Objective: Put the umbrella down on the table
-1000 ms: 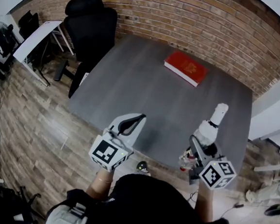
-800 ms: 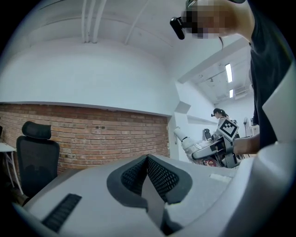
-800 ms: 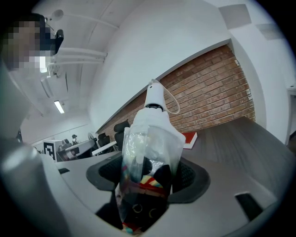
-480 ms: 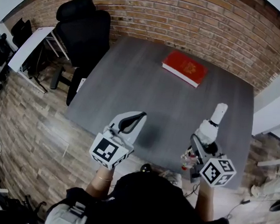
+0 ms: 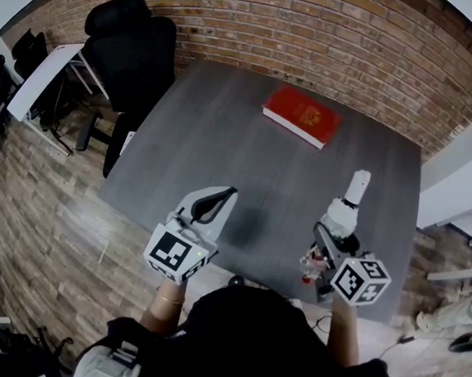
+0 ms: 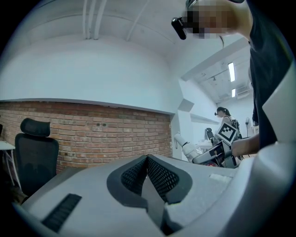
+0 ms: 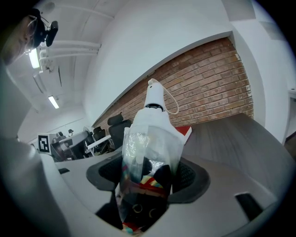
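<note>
Where the brick wall (image 5: 331,36) comes down to the wooden floor (image 5: 53,209), a large grey surface (image 5: 224,141) stands close to the bricks. It takes most of the middle of the head view. A black office chair (image 5: 137,48) stands just beside its far left corner. On the far part of the surface, a little right of the middle, a red book (image 5: 301,115) lies flat, well apart from both tools.

The person holds both tools over the near edge of the surface. The left tool (image 5: 218,200) is on the left side. In the left gripper view its jaws (image 6: 148,162) stand together, the black ribbed pads (image 6: 162,176) meet, and there is nothing between them.

The right tool (image 5: 330,243) is on the right side and its jaws are clamped on the umbrella (image 5: 345,205). The umbrella is folded and sits in a clear and white wrapper (some coloured fabric shows through it near the jaws). In the right gripper view the umbrella (image 7: 155,125) sticks out forward from between the two pads, with the jaws pressing on its lower end. Its white handle (image 7: 154,95) points away from the person, toward the wall, and a thin cord loop (image 7: 172,104) hangs from this handle. The umbrella is above the near right part of the surface and does not lie on it.
</note>
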